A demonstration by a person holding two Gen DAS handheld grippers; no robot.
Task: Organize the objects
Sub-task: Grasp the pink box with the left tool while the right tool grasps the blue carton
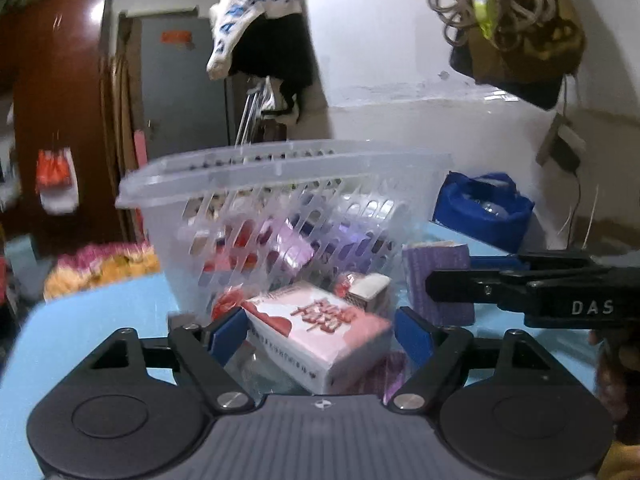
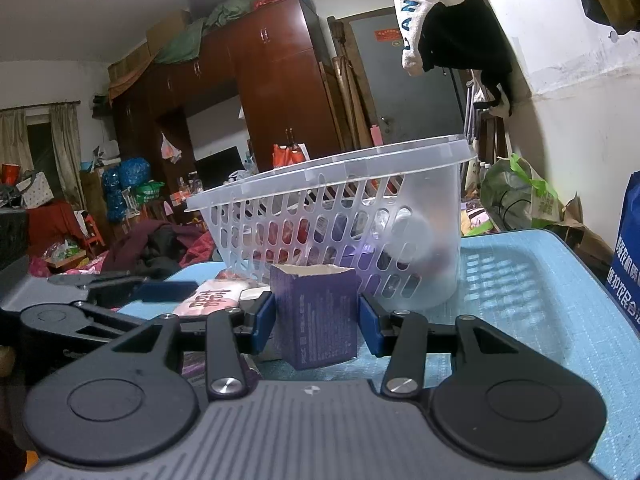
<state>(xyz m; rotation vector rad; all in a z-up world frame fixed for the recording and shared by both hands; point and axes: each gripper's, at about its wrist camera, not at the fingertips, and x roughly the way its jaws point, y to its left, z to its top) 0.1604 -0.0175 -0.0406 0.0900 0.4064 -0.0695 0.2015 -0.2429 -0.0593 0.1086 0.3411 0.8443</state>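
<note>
- Two hand-held grippers work over a light blue tabletop [image 2: 540,280] in front of a clear slotted basket [image 2: 340,216].
- Left gripper [image 1: 320,336]: its blue pads stand apart on either side of a pink and white box [image 1: 320,332], with a gap visible at each pad, so the box is between them but not pressed.
- That pink box lies flat on the tabletop just before the basket's near wall; its long axis runs on a slant, from near the left pad toward the lower right of the left wrist view.
- Right gripper [image 2: 316,324]: its pads are clamped on the two sides of a purple carton [image 2: 316,316].
- This purple carton stands upright, long axis vertical, its torn open top pointing up, just in front of the basket.
- Seen from the left wrist camera, the purple carton [image 1: 436,280] sits to the right of the pink box, with the right gripper's black finger [image 1: 500,284] across its side.
- Inside the basket lie several red, pink and purple packages, blurred through the slots.
</note>
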